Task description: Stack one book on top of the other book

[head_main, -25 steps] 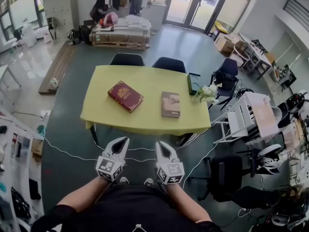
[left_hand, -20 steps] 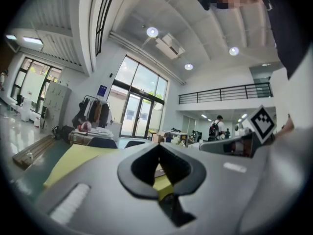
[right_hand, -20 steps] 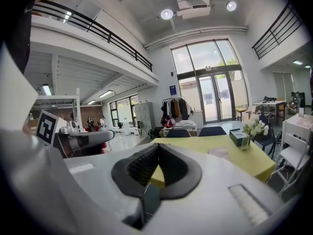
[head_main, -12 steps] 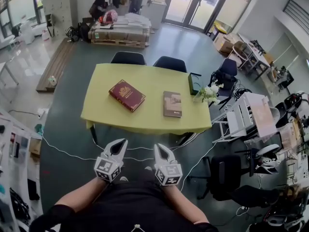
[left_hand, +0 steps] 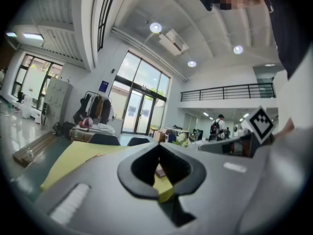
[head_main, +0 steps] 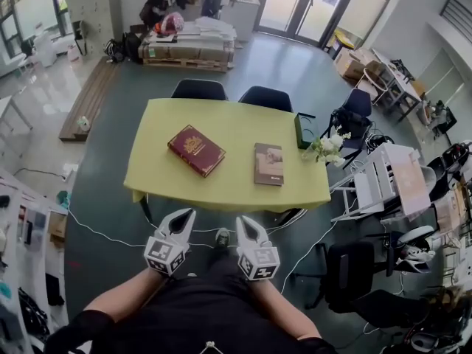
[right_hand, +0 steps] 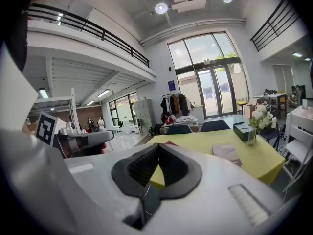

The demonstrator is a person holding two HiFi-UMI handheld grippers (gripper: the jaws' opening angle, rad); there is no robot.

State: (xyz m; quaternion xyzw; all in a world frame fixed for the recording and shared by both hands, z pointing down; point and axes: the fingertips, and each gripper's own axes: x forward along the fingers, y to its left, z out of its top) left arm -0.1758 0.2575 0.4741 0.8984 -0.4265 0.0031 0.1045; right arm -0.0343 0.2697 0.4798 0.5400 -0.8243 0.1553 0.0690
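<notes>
The left tongs [head_main: 184, 217] and right tongs [head_main: 245, 221] stay clenched, empty. The counter [head_main: 228, 120] is slightly nearer than before, with the red book [head_main: 195, 150] and brown book [head_main: 268, 164] apart on it. A shoe [head_main: 221, 236], perhaps, has appeared.

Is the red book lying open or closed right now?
Closed. The red book lies flat on the yellow table with its decorated front cover facing up and no pages showing.
</notes>
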